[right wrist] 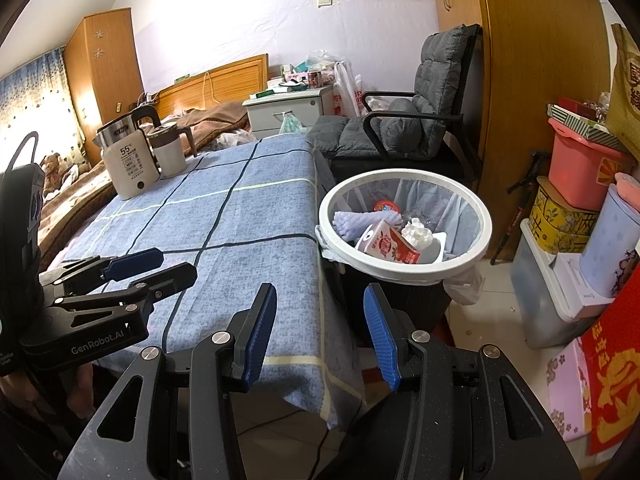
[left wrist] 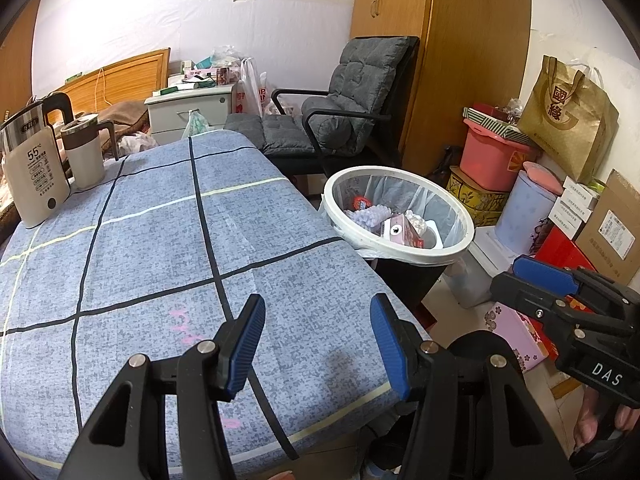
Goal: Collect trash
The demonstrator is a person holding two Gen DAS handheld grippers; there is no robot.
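Note:
A black trash bin with a white rim (left wrist: 456, 249) (right wrist: 464, 260) stands on the floor at the table's right side. Inside lie a red and white carton (right wrist: 386, 245), crumpled white tissue (right wrist: 417, 233), lilac foam (right wrist: 350, 222) and other scraps; the carton also shows in the left wrist view (left wrist: 402, 232). My left gripper (left wrist: 318, 344) is open and empty above the near edge of the blue checked tablecloth (left wrist: 160, 240). My right gripper (right wrist: 320, 332) is open and empty, over the table's right edge, in front of the bin.
A white kettle (left wrist: 34, 176) (right wrist: 128, 168) and a cup (left wrist: 84, 152) stand at the table's far left. A grey armchair (left wrist: 344, 108) is behind the bin. Boxes, a pink tub (left wrist: 492, 156) and bags are stacked at the right.

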